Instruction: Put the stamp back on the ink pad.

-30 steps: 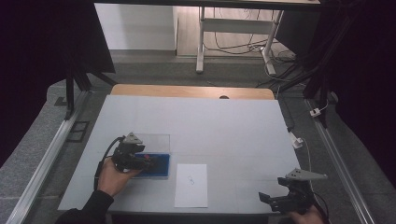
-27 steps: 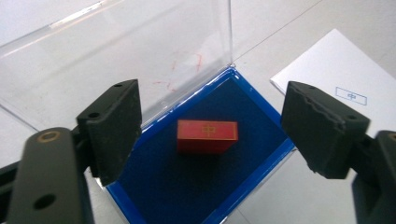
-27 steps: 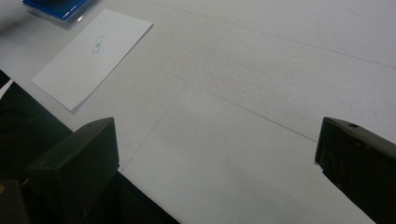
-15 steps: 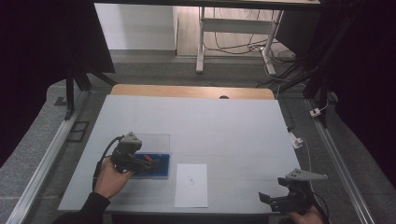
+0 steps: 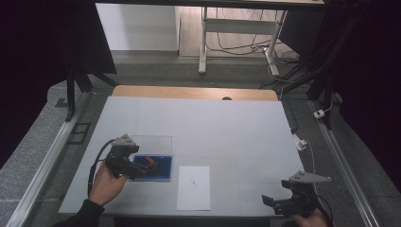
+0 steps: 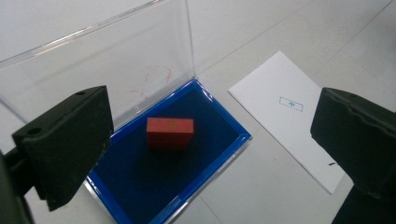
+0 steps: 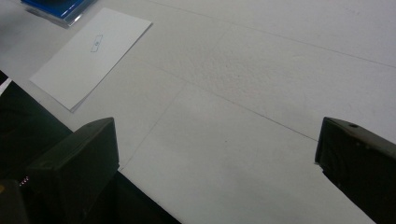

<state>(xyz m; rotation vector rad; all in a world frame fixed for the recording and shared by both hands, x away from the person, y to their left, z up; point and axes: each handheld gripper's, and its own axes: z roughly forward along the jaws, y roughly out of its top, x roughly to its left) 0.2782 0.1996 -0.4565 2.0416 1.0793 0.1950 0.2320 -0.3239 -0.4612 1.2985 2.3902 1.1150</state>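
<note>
Jaws of left gripper [image 6: 210,154] just parted, red block [image 6: 170,132] below in blue tray [image 6: 224,154], right gripper [image 7: 215,177] apart.

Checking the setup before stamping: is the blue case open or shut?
Open. The blue case has its clear lid standing upright behind it, and the red block lies uncovered on the dark lining.

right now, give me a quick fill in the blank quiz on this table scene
1. The red block lies in the ____ tray.
2. The tray's clear lid stands ____.
3. Between the left tongs there is ____ held.
4. The white sheet lies between the tray and the ____ tongs.

Missing words: blue; open; nothing; right
</note>
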